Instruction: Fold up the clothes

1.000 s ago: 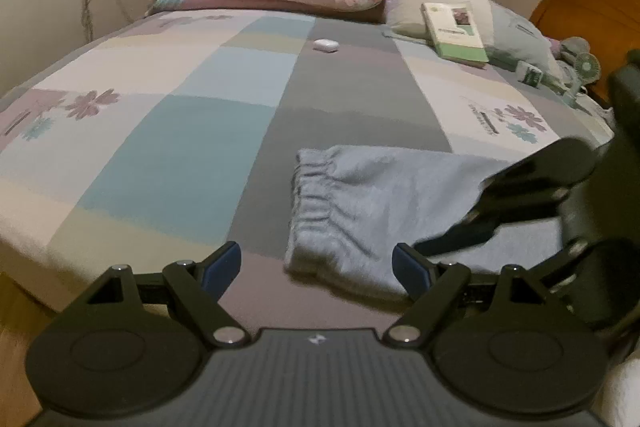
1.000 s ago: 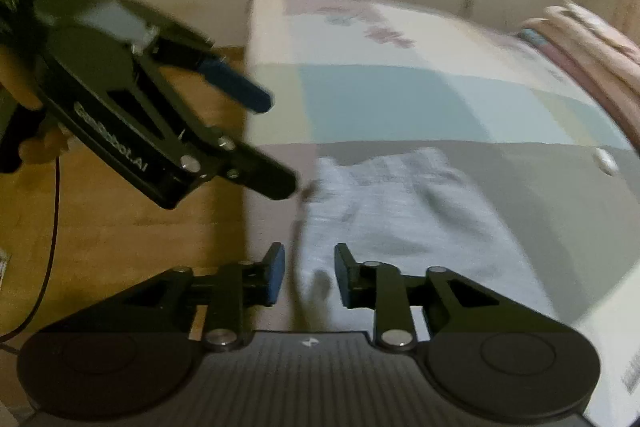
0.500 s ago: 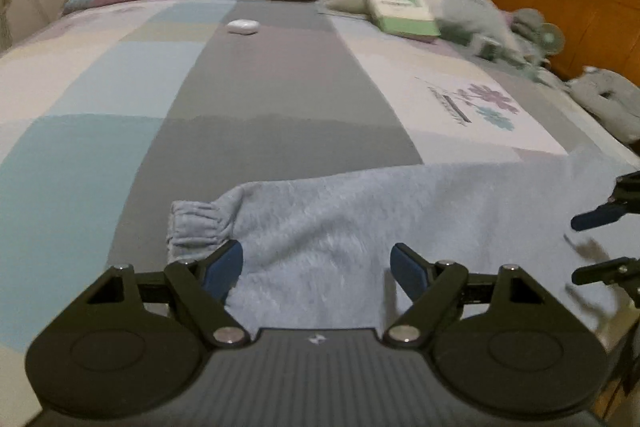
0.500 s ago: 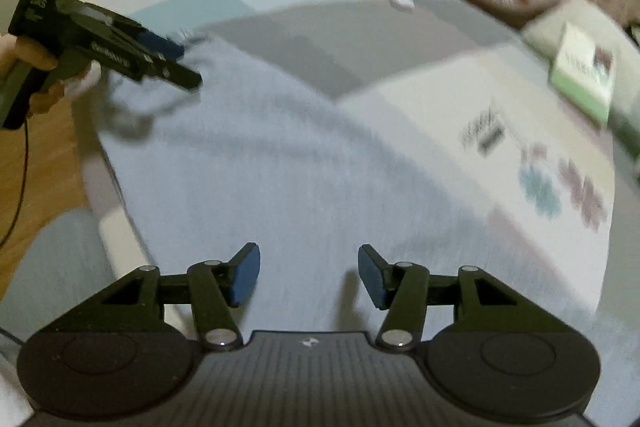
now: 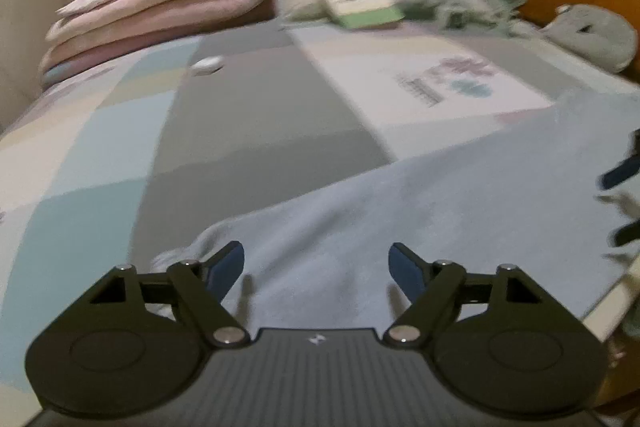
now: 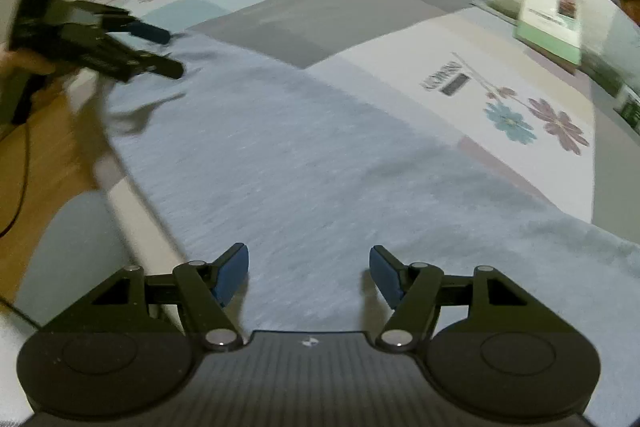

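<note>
Left wrist view: trousers [image 5: 400, 211], pale blue, spread flat on bed [image 5: 256, 131], from 7 to 3 o'clock; gathered cuff at 7 o'clock.
Left gripper [image 5: 318, 267]: jaws wide, empty, low over that cuff end.
Right wrist view: trousers [image 6: 320, 163] fill the centre, running 10 to 4 o'clock.
Right gripper [image 6: 308, 269]: jaws wide, holding nothing, just above the cloth.
Advice: judging by this, pinch matching edges at both ends and lift evenly so the fold lands square.

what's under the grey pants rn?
The grey pants lie flat on the patchwork bedsheet, over its near edge. Grey and white patches show beside them. Whatever the fabric covers, including anything beneath it, can't be seen. Both grippers are open above them.
</note>
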Demonstrator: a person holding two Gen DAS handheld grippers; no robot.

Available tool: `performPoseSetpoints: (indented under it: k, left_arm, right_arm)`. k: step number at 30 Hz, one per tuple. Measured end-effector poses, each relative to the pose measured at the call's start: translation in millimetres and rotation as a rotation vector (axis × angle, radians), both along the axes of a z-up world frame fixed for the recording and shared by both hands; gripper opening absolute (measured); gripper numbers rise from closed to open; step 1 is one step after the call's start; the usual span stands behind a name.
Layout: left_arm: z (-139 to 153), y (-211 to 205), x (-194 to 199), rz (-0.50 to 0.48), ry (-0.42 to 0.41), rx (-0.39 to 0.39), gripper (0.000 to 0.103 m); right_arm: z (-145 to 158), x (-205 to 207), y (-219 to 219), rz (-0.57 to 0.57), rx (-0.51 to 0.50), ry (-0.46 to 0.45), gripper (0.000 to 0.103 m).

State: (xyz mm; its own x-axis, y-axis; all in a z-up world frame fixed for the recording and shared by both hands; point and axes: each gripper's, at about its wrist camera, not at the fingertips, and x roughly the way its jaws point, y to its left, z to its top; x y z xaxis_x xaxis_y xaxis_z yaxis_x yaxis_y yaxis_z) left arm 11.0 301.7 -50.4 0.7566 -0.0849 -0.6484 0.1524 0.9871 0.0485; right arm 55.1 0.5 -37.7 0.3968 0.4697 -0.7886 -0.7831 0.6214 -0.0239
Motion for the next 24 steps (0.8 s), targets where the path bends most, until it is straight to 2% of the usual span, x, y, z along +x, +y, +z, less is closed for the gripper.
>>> performPoseSetpoints:
  k: [4,6,10,13,16,18,21,24]
  left_arm:
    - [-11,-4,21,-0.012,0.04,-0.066,0.081]
    - [-24,9,32,0.055,0.084,-0.111,0.08]
    - [-23,29,33,0.125,0.08,-0.161,0.08]
    - [-15,14,29,0.133,0.1,-0.098,0.079]
    - [-8,-8,15,0.041,0.092,-0.076,0.082]
    - [-8,-18,3,-0.009,0.096,-0.093,0.083]
    - [-22,-20,-12,0.005,0.138,-0.037,0.083]
    - [-26,-18,-30,0.001,0.11,-0.004,0.087]
  right_arm:
    - [-12,5,-9,-0.039,-0.02,0.018,0.072]
    - [-13,4,-15,-0.049,-0.009,0.024,0.074]
    - [-13,3,-26,-0.066,0.008,0.031,0.077]
    - [-15,4,-28,-0.073,0.021,0.031,0.08]
    - [-17,5,-26,-0.072,0.019,0.023,0.083]
    - [-18,6,-26,-0.072,0.023,0.021,0.085]
    - [-19,6,-27,-0.072,0.027,0.021,0.086]
    - [-16,4,-30,-0.069,0.016,0.021,0.087]
